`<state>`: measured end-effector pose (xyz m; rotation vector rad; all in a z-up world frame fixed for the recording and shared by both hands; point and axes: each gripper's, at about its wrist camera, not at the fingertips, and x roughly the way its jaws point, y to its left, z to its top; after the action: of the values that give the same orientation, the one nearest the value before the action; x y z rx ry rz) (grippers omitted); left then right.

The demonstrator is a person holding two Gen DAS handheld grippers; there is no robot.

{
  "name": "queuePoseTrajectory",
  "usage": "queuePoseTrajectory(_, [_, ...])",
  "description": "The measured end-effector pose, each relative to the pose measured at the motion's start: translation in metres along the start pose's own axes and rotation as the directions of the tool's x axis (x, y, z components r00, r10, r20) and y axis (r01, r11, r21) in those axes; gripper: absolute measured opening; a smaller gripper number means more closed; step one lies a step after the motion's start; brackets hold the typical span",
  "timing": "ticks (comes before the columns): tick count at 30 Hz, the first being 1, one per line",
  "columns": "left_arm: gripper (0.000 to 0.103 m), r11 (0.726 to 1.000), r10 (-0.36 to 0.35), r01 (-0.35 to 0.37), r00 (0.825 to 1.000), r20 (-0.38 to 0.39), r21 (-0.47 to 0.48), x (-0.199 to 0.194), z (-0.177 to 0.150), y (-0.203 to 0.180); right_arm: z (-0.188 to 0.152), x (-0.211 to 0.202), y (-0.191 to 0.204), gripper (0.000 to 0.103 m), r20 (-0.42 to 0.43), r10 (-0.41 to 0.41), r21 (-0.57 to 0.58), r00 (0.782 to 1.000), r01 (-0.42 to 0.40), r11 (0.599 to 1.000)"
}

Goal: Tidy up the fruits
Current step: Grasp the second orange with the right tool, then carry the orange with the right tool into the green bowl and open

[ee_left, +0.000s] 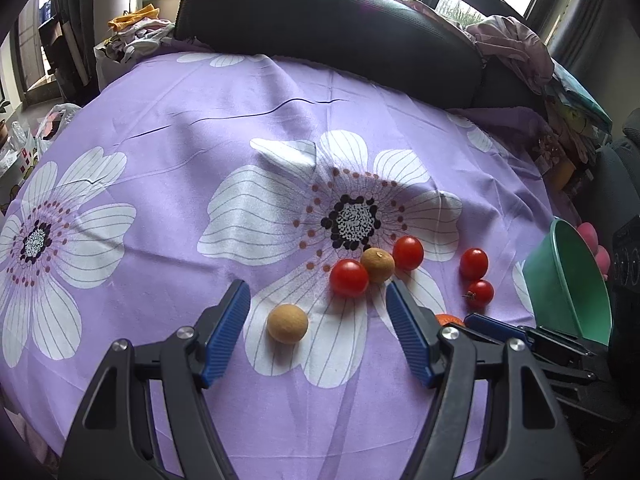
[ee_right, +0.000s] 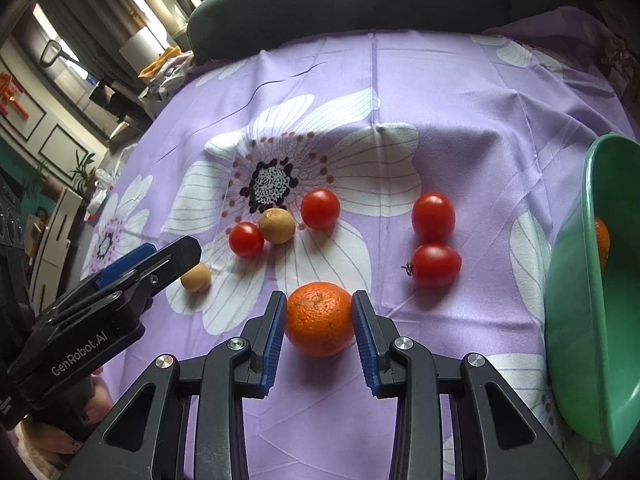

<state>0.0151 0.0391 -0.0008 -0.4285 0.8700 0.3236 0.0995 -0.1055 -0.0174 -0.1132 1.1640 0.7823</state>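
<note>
In the left wrist view the left gripper (ee_left: 318,296) hangs with its blue pads spread wide over a purple tablecloth (ee_left: 180,128) printed with big white flowers, a tan longan (ee_left: 287,323) lying between the fingers, and beyond them sit a second longan (ee_left: 377,265), four cherry tomatoes (ee_left: 349,278) and a green bowl (ee_left: 568,280) at the right edge, with a dark chair back (ee_left: 332,28) and bright windows behind. In the right wrist view the right gripper (ee_right: 319,308) has its pads against both sides of an orange (ee_right: 320,319) resting on the same cloth, whether it truly grips I cannot tell, while the bowl tilts at the right with another orange (ee_right: 601,240) inside and the left gripper shows at the left
</note>
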Motion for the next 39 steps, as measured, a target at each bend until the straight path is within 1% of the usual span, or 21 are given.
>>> queuePoseTrajectory(3, [0.071,1.0,-0.016,0.016,1.0,-0.008,0.021,0.0,-0.002,-0.006,0.001,-0.008,-0.004,0.036,0.021,0.03,0.021,0.999,-0.031,0.999])
queuePoseTrajectory(5, [0.071,0.999,-0.031,0.032,0.999,-0.014,0.028,0.0,-0.003,-0.009,0.002,-0.017,-0.01,0.036,0.053,0.038,0.045,0.998,-0.04,0.998])
queuePoseTrajectory(8, [0.071,0.996,-0.076,0.077,0.997,-0.022,0.041,-0.002,-0.006,-0.015,0.002,-0.028,-0.018,0.041,0.089,0.051,0.083,0.995,-0.058,0.995])
queuePoseTrajectory(9, [0.068,0.995,-0.087,0.089,0.996,-0.03,0.042,-0.001,-0.008,-0.018,0.002,-0.029,-0.021,0.043,0.092,0.067,0.088,0.994,-0.075,0.993])
queuePoseTrajectory(11, [0.067,0.994,-0.092,0.094,0.994,-0.055,0.047,0.002,-0.012,-0.024,0.002,-0.028,-0.025,0.044,0.075,0.091,0.11,0.993,-0.099,0.989])
queuePoseTrajectory(13, [0.067,0.987,-0.138,0.145,0.986,-0.091,0.074,0.006,-0.017,-0.032,0.002,-0.026,-0.028,0.044,0.067,0.116,0.132,0.991,-0.124,0.983])
queuePoseTrajectory(16, [0.067,0.974,-0.201,0.212,0.972,-0.124,0.077,0.006,-0.022,-0.041,0.002,-0.025,-0.033,0.044,0.067,0.173,0.166,0.983,-0.182,0.969])
queuePoseTrajectory(19, [0.066,0.968,-0.217,0.233,0.963,-0.158,0.096,0.011,-0.028,-0.05,0.001,-0.02,-0.037,0.044,0.048,0.242,0.215,0.969,-0.246,0.945])
queuePoseTrajectory(20, [0.065,0.966,-0.225,0.242,0.959,-0.171,0.09,0.014,-0.03,-0.051,0.0,-0.017,-0.036,0.044,0.036,0.246,0.225,0.969,-0.248,0.942])
queuePoseTrajectory(22, [0.061,0.96,-0.258,0.274,0.947,-0.191,0.062,0.017,-0.033,-0.054,-0.001,-0.013,-0.034,0.044,0.017,0.229,0.227,0.973,-0.227,0.947])
queuePoseTrajectory(24, [0.055,0.952,-0.286,0.302,0.936,-0.205,0.051,0.019,-0.035,-0.058,-0.001,-0.008,-0.033,0.044,0.004,0.216,0.231,0.976,-0.211,0.95])
queuePoseTrajectory(25, [0.054,0.952,-0.286,0.303,0.936,-0.206,0.055,0.02,-0.036,-0.06,-0.001,-0.006,-0.033,0.044,-0.004,0.218,0.237,0.976,-0.211,0.948])
queuePoseTrajectory(28, [0.049,0.958,-0.26,0.279,0.944,-0.201,0.071,0.021,-0.039,-0.064,-0.002,0.002,-0.035,0.044,-0.028,0.216,0.256,0.976,-0.202,0.945])
queuePoseTrajectory(31, [0.044,0.959,-0.262,0.279,0.944,-0.202,0.057,0.024,-0.039,-0.061,-0.002,0.006,-0.035,0.044,-0.046,0.204,0.253,0.978,-0.186,0.949])
queuePoseTrajectory(33, [0.036,0.961,-0.261,0.274,0.945,-0.198,0.042,0.026,-0.037,-0.059,-0.002,0.007,-0.035,0.044,-0.048,0.19,0.246,0.981,-0.173,0.954])
queuePoseTrajectory(37, [0.034,0.958,-0.272,0.284,0.945,-0.182,0.04,0.023,-0.035,-0.057,-0.002,0.009,-0.035,0.043,-0.053,0.169,0.234,0.984,-0.153,0.96])
queuePoseTrajectory(39, [0.034,0.958,-0.27,0.281,0.949,-0.16,0.051,0.017,-0.034,-0.059,-0.003,0.005,-0.036,0.043,-0.037,0.184,0.249,0.982,-0.169,0.954])
